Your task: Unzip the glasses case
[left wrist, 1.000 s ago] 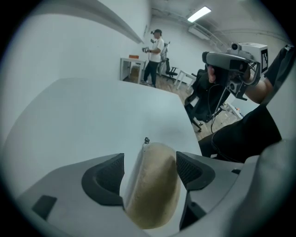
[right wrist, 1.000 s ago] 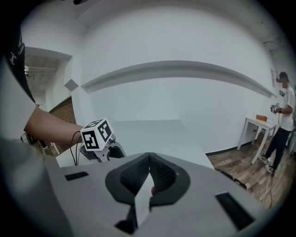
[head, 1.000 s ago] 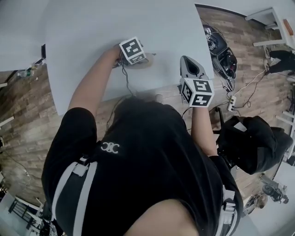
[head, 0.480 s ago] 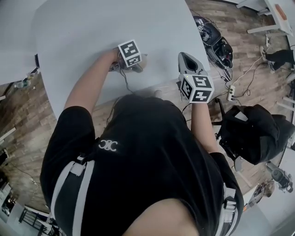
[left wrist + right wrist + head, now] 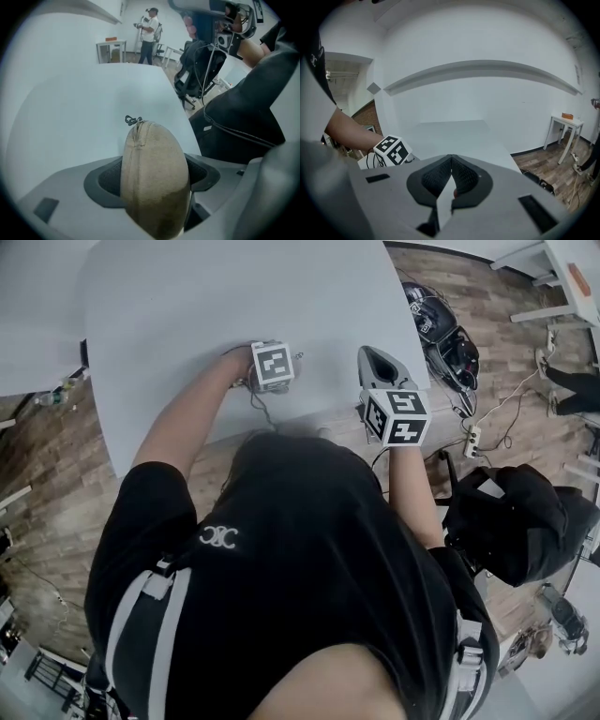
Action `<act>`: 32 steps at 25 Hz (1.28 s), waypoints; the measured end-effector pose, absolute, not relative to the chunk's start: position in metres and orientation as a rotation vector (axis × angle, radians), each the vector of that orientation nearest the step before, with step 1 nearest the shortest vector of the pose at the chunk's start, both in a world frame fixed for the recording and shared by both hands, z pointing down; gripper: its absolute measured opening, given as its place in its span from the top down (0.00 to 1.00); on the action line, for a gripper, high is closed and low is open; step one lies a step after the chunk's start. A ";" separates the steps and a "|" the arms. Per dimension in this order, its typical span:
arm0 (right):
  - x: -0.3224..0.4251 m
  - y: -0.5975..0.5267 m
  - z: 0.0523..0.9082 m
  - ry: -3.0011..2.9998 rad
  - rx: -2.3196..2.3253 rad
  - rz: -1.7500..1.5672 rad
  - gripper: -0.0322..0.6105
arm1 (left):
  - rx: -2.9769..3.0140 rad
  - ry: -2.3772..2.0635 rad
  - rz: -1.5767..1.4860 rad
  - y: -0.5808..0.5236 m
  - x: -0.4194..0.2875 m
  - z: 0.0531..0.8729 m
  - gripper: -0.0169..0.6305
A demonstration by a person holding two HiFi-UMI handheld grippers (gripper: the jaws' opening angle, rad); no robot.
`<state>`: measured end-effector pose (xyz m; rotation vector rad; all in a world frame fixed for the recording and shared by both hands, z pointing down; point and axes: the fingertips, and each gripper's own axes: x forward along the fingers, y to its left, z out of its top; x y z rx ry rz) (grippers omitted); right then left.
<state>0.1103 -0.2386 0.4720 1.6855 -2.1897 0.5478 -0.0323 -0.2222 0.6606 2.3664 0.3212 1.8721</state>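
Glasses case between the left gripper's closing jaws; right gripper empty.
Head view: the left gripper (image 5: 266, 379) points down at the white surface (image 5: 225, 296), with the right gripper (image 5: 375, 354) near it over the surface's edge. Left gripper view: the tan glasses case (image 5: 154, 183) sits between the closing jaws, both pads against its sides, its zipper pull (image 5: 133, 120) at the far tip. Right gripper view: jaws together, nothing between them.

Tan, oval fabric glasses case (image 5: 154, 183) sits zipped shut.
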 end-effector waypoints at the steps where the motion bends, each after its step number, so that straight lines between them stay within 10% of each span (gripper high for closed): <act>1: 0.110 -0.238 0.471 -2.199 1.679 0.551 0.93 | 2.409 0.312 1.816 -0.221 -0.030 0.656 0.40; 17: 0.047 -0.220 0.416 -2.777 0.846 0.695 0.93 | 2.967 0.368 1.009 -0.185 0.030 0.483 0.42; 21: 0.027 -0.214 0.389 -2.921 0.617 0.799 0.73 | 3.066 0.391 1.036 -0.172 0.031 0.461 0.42; 32: 0.011 -0.205 0.386 -2.921 0.501 0.719 0.88 | 3.088 0.303 1.122 -0.173 0.024 0.462 0.42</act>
